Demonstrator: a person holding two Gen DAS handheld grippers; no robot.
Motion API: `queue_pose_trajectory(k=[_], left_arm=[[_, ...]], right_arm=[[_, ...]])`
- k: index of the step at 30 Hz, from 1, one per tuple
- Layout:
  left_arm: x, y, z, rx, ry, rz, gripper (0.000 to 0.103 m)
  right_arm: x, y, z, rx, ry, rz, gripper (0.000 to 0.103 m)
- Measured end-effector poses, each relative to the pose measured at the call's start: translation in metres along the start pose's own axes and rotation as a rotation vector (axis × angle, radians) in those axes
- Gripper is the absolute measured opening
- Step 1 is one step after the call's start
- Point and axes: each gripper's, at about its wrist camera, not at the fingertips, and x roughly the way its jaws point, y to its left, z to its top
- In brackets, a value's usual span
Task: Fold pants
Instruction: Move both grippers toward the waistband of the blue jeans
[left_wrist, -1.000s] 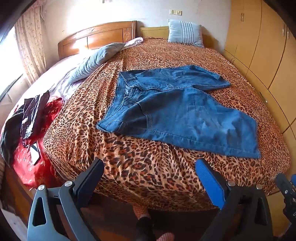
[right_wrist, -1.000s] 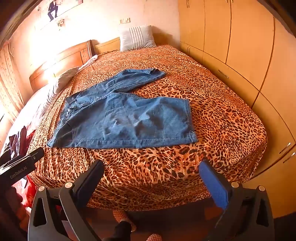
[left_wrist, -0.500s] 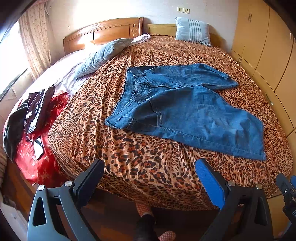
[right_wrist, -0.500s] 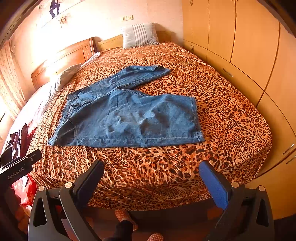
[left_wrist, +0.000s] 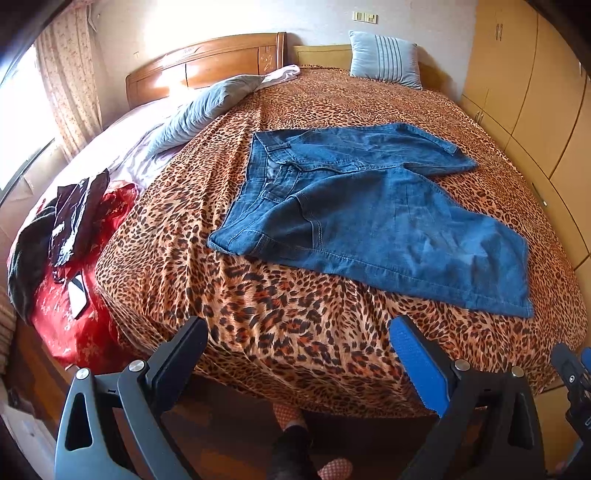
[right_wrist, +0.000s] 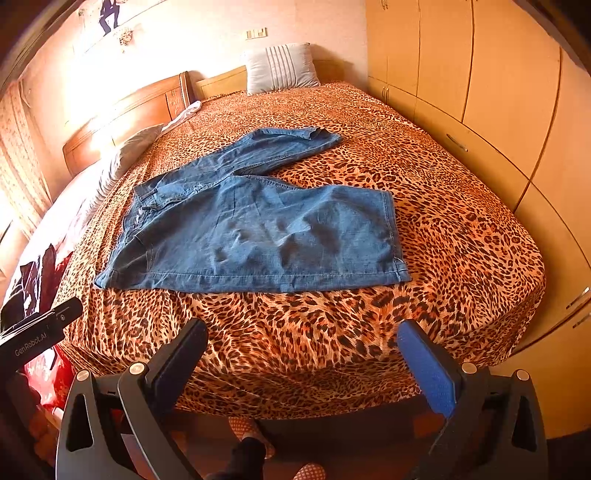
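Where wardrobes (right_wrist: 498, 92) flank it, a leopard-print bedspread (left_wrist: 295, 314) bears spread jeans (left_wrist: 369, 214).

We see the pants (left_wrist: 369, 218) (right_wrist: 258, 229), blue denim, lying flat and unfolded on the leopard-print bed (left_wrist: 277, 317) (right_wrist: 443, 221). Their waistband points left; the near leg runs right along the bed's near edge, while the far leg angles off toward the far right.
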Motion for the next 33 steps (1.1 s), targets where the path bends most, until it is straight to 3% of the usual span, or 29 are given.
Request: queue_pose_trajectory(k=[19, 33], left_arm=[[0.008, -0.004, 0.002, 0.020, 0.026, -0.017, 0.100], [0.040, -0.011, 0.028, 0.052, 0.064, -0.025, 0.100]], right_arm=[[0.000, -0.005, -0.003, 0.017, 0.003, -0.020, 0.103], [0.017, -0.007, 0.007, 0.060, 0.027, -0.060, 0.103]])
